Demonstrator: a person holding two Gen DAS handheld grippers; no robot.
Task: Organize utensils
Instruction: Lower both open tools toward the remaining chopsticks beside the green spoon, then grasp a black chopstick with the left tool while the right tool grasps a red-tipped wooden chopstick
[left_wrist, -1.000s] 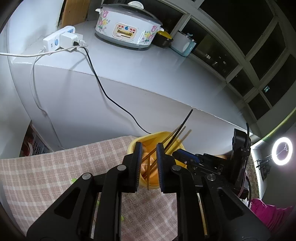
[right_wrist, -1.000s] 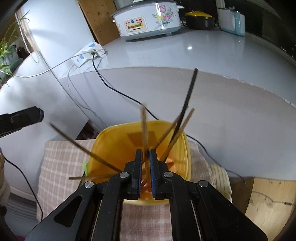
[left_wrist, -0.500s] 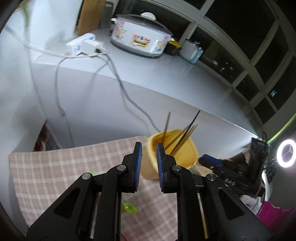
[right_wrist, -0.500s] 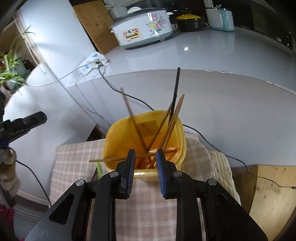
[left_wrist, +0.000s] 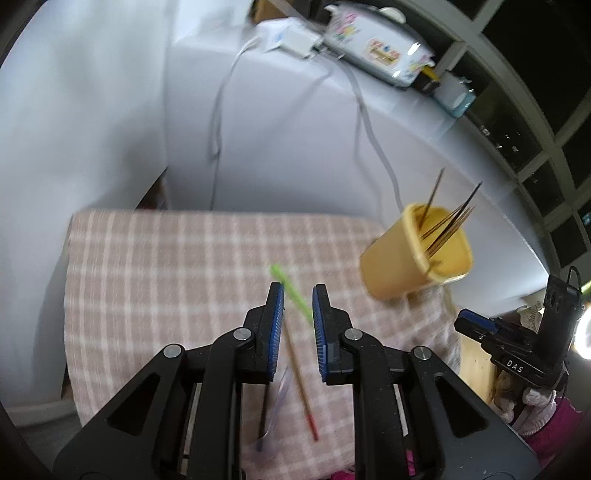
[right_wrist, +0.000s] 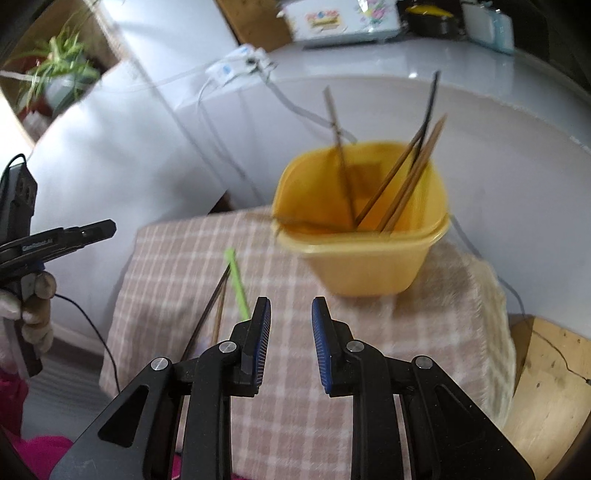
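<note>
A yellow plastic cup (right_wrist: 364, 236) stands on a pink checked cloth (right_wrist: 177, 266) and holds several chopsticks (right_wrist: 402, 177). It also shows in the left wrist view (left_wrist: 406, 258). On the cloth lie a green stick (left_wrist: 291, 291), a brown chopstick with a red tip (left_wrist: 301, 387) and a dark chopstick (left_wrist: 265, 410); the green stick (right_wrist: 238, 284) and dark chopstick (right_wrist: 207, 314) show in the right wrist view too. My left gripper (left_wrist: 297, 291) is open and empty above these loose sticks. My right gripper (right_wrist: 291, 304) is open and empty, in front of the cup.
A white counter (left_wrist: 295, 122) behind the cloth carries a floral cooker (left_wrist: 376, 48), a power strip (left_wrist: 291, 37) and hanging cables (left_wrist: 373, 122). A wooden surface (right_wrist: 546, 373) lies right of the cloth. A potted plant (right_wrist: 55, 70) stands at the far left.
My right gripper let go of a chopstick into the cup, opened and drew back. My left gripper pulled away from the cup, left and down over the loose sticks on the cloth.
</note>
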